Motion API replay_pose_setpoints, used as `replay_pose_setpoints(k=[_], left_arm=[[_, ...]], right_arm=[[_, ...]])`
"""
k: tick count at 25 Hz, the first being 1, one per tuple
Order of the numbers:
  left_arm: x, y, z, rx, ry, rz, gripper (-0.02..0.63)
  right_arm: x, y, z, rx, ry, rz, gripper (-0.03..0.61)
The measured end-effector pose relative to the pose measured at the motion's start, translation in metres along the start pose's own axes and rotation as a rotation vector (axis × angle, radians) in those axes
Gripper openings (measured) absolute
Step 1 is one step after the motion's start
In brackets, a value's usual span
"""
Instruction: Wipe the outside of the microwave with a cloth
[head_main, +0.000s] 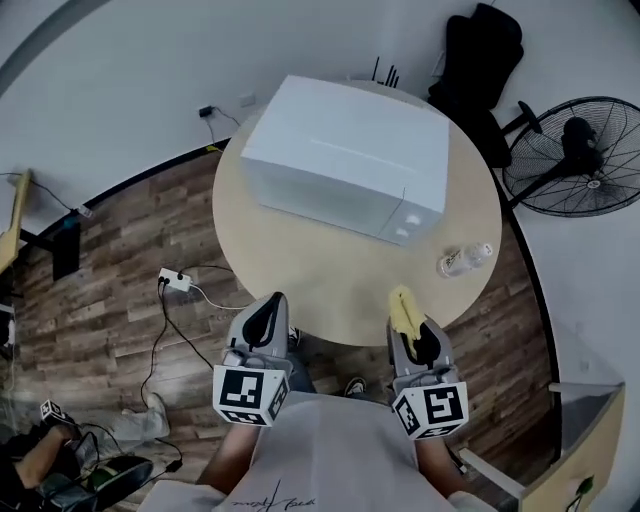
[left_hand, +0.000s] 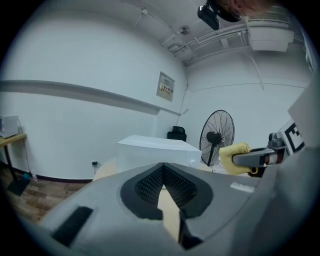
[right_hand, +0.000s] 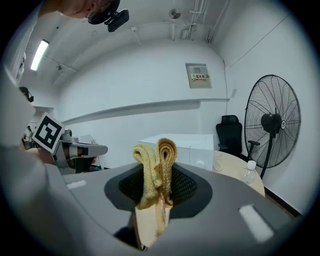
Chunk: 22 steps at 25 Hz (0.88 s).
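The white microwave stands on a round beige table, its door facing me; it also shows as the microwave and the microwave in the two gripper views. My right gripper hovers at the table's near edge, shut on a folded yellow cloth; the cloth sticks up between the jaws. My left gripper is level with it to the left, just off the table edge, shut with nothing in it. Both are well short of the microwave.
A clear water bottle lies on the table to the right of the microwave. A standing fan and a black chair are beyond the table at right. A power strip with cables lies on the wooden floor at left.
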<state>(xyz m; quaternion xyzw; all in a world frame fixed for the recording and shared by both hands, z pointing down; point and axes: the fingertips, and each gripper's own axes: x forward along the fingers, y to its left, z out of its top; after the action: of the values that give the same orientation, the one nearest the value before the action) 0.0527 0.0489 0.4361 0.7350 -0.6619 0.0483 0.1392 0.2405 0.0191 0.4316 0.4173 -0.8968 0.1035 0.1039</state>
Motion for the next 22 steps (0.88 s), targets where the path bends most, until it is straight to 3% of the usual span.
replay_pose_setpoints(k=[4, 8, 15, 22], left_arm=[[0.041, 0.053, 0.029, 0.035, 0.019, -0.083, -0.012], [0.067, 0.083, 0.054, 0.012, 0.004, -0.153, -0.012], [0.097, 0.110, 0.059, 0.040, 0.026, -0.267, -0.011], [0.121, 0.114, 0.068, 0.068, 0.024, -0.340, -0.012]], right_arm=[[0.040, 0.008, 0.026, 0.023, -0.006, -0.127, 0.124], [0.067, 0.009, 0.041, 0.011, -0.005, -0.221, 0.124], [0.103, 0.000, 0.068, -0.030, -0.003, -0.389, 0.123], [0.137, -0.052, 0.110, -0.097, 0.046, -0.515, 0.115]])
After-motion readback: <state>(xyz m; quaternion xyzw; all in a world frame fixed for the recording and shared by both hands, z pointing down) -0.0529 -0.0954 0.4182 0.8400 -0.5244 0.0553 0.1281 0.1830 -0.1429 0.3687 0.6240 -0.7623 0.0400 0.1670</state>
